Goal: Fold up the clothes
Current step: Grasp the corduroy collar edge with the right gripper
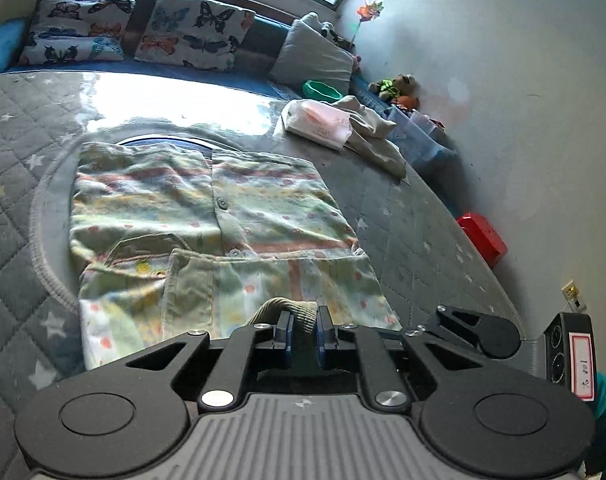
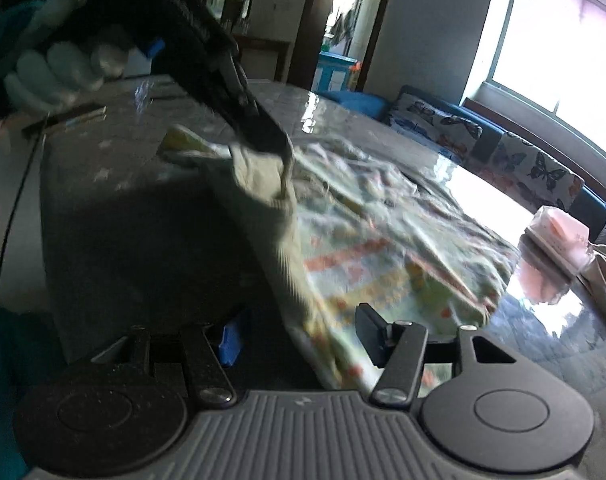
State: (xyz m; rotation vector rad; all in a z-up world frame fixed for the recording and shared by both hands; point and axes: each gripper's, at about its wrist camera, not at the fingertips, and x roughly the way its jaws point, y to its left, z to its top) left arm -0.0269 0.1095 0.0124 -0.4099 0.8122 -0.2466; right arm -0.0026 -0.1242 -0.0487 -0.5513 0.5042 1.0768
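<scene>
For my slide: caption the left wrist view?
Left gripper pinches a ribbed cuff of the patterned garment.

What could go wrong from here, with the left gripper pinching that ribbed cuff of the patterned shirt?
1. The left gripper holds only the edge of the ribbed cuff; it may slip out mid-fold.
2. The right gripper stands open with nothing between its fingers, so pulling could drag the whole patterned shirt across the glossy table.
3. The pink tissue pack and beige cloth lie close by; a wide sweep might catch them.

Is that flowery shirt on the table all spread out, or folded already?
Partly folded. The shirt lies flat with both sleeves tucked across its front, and the left hand-held gripper pinches its ribbed hem, lifting it.
</scene>
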